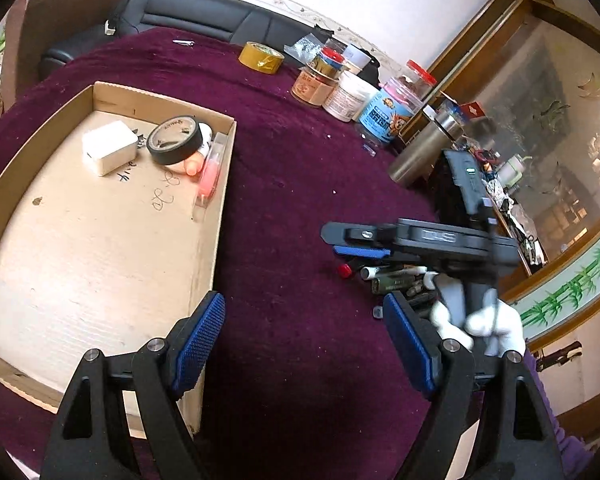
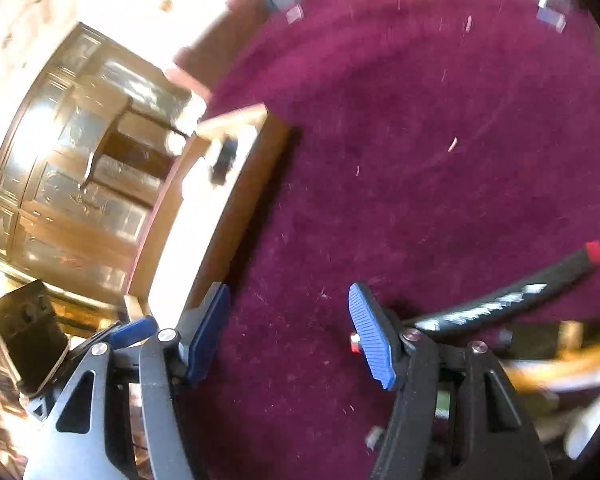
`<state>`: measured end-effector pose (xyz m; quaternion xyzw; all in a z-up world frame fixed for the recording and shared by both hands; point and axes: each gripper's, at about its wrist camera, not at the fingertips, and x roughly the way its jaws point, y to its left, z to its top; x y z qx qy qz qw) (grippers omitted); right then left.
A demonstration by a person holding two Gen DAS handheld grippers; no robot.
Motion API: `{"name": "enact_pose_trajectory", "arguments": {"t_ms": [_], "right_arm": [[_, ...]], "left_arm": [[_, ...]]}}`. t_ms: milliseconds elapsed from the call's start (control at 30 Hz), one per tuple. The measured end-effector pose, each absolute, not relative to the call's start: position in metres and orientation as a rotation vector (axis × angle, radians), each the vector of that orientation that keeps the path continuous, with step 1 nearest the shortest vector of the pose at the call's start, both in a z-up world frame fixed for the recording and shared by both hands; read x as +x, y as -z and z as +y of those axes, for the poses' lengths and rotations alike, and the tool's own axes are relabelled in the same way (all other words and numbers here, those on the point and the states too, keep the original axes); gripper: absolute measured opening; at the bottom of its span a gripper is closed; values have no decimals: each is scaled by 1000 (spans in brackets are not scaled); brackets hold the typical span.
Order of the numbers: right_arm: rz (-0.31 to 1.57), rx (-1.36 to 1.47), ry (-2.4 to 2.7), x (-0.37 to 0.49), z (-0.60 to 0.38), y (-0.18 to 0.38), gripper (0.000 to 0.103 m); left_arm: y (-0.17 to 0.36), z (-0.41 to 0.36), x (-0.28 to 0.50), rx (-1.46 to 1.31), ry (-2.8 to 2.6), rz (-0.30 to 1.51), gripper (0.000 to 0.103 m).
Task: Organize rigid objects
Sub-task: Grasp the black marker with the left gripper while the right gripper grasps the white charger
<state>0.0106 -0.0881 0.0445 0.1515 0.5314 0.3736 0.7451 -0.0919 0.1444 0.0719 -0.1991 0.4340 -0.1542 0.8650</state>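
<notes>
A cardboard tray (image 1: 220,184) lies on the purple cloth at left. It holds a white block (image 1: 108,152), a black tape roll (image 1: 175,140) and a pink-capped clear tube (image 1: 210,174). My left gripper (image 1: 304,340) is open and empty, its left finger over the tray's near corner. My right gripper (image 1: 360,242) hovers over a pile of markers and batteries (image 1: 396,280) at right. In the right wrist view my right gripper (image 2: 288,332) is open and empty; a black marker with a red cap (image 2: 512,296) lies just right of it, and the tray (image 2: 236,184) is at left.
Jars and bottles (image 1: 348,92) and a yellow tape roll (image 1: 261,58) stand along the table's far edge. A steel flask (image 1: 424,152) lies near them. A black sofa (image 1: 196,12) is behind the table. A glass cabinet (image 1: 548,152) is at right.
</notes>
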Motion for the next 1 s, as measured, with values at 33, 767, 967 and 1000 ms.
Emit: {"name": "enact_pose_trajectory", "arguments": {"t_ms": [33,767,967,1000], "right_arm": [[1113,312,-780,4,-100,-53,62],[912,303,-467,-61,-223,-56,62],[903,315,-470,-62,-226,-49,62],[902,316,-468,-62,-226,-48,62]], "left_arm": [[-70,142,-91,-406,325,910,77],[-24,-28,20,208,414,981,11],[-31,35,-21,54,359,1042,11],[-32,42,-29,32,358,1047,11]]}}
